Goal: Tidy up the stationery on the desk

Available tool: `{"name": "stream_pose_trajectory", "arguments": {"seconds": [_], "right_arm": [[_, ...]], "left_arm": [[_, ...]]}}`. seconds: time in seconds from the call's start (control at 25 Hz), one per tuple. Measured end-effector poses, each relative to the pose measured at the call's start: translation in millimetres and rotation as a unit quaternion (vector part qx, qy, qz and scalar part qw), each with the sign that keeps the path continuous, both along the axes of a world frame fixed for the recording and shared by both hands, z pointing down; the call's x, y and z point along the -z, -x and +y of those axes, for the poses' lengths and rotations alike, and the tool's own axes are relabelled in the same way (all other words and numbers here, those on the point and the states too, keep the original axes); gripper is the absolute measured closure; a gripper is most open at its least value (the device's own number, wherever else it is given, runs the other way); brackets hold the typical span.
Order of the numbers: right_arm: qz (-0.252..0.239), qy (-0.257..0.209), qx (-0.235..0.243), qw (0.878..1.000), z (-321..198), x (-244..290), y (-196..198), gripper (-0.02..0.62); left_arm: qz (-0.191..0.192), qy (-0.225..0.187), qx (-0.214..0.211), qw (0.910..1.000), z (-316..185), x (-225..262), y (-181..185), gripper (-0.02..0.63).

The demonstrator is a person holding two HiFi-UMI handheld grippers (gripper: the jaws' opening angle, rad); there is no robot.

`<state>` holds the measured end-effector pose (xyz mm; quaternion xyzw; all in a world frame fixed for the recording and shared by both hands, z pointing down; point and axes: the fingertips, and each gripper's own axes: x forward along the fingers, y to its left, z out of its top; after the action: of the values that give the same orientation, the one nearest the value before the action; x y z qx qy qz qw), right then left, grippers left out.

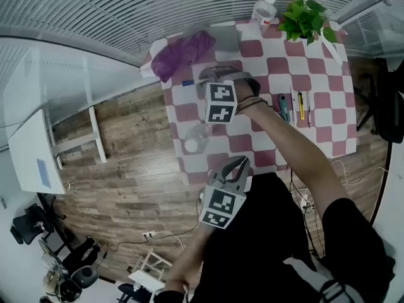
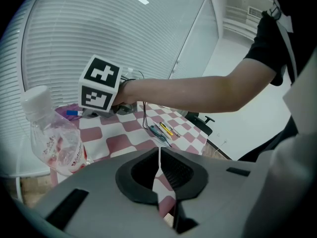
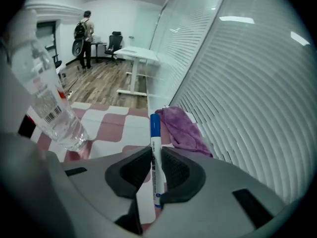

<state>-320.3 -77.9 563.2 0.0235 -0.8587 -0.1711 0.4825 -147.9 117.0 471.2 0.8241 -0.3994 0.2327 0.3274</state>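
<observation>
Right gripper (image 3: 156, 168) jaws clamp the blue-capped marker (image 3: 155, 135) upright between them.

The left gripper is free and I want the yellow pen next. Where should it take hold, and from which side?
Mid-barrel on the yellow pen, coming straight down with jaws across its width. It lies flat on the checked cloth with other pens close alongside, so a sideways approach would likely knock them. The left gripper is shut; open it first.
</observation>
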Motion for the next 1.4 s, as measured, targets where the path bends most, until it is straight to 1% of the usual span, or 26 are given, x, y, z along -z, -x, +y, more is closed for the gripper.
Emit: {"name": "stream_pose_trajectory", "arguments": {"seconds": [0.08, 0.16, 0.24, 0.32, 0.4, 0.48, 0.56, 0.76, 0.92, 1.0, 1.04, 1.12, 1.32, 1.4], "right_arm": [[-0.025, 0.028, -0.049, 0.998, 0.8, 14.9, -11.6, 0.511], [-0.058, 0.067, -0.103, 0.991, 2.7, 28.8, -25.7, 0.511], [-0.086, 0.094, -0.154, 0.98, 4.0, 39.5, -43.9, 0.511], [-0.103, 0.11, -0.196, 0.969, 6.5, 44.8, -65.8, 0.511], [-0.121, 0.133, -0.235, 0.955, 10.8, 46.6, -87.3, 0.511], [-0.145, 0.168, -0.275, 0.935, 16.5, 47.4, -106.4, 0.511], [-0.17, 0.2, -0.314, 0.912, 22.7, 47.4, -124.9, 0.511], [-0.218, 0.242, -0.411, 0.851, 28.4, 41.0, -174.5, 0.511], [-0.222, 0.242, -0.487, 0.809, 31.1, 26.3, -216.4, 0.512], [-0.222, 0.251, -0.516, 0.788, 33.6, 18.5, -233.4, 0.511], [-0.221, 0.257, -0.527, 0.78, 35.4, 14.6, -240.3, 0.511], [-0.215, 0.264, -0.542, 0.769, 39.8, 6.2, -250.8, 0.511], [-0.186, 0.272, -0.574, 0.749, 49.7, -18.2, -269.0, 0.511], [-0.174, 0.278, -0.588, 0.739, 53.1, -29.6, -273.6, 0.511]], "left_arm": [[0.0, 0.0, 0.001, 1.0, -1.7, 0.1, -2.2, 0.566], [-0.002, 0.0, 0.002, 1.0, -4.1, -0.8, -4.6, 0.566], [-0.002, 0.002, 0.003, 1.0, -6.4, -2.0, -7.8, 0.566], [-0.001, 0.004, 0.003, 1.0, -8.8, -2.9, -12.0, 0.566], [-0.002, 0.004, 0.003, 1.0, -12.1, -3.3, -15.9, 0.566], [-0.003, 0.003, 0.004, 1.0, -15.8, -3.3, -19.5, 0.566], [-0.005, 0.004, 0.004, 1.0, -18.6, -3.9, -23.6, 0.566], [-0.006, 0.008, -0.001, 0.9999, -23.3, -8.2, -36.8, 0.566], [-0.003, 0.016, -0.014, 0.9998, -26.0, -13.2, -51.9, 0.566], [-0.003, 0.018, -0.021, 0.9996, -28.3, -15.3, -59.3, 0.566], [-0.003, 0.018, -0.023, 0.9996, -29.5, -15.9, -62.5, 0.566], [-0.002, 0.018, -0.026, 0.9995, -31.6, -16.8, -67.1, 0.566], [-0.004, 0.019, -0.032, 0.9993, -35.2, -17.6, -72.1, 0.566], [-0.005, 0.02, -0.029, 0.9994, -35.7, -17.6, -70.7, 0.566]]}}
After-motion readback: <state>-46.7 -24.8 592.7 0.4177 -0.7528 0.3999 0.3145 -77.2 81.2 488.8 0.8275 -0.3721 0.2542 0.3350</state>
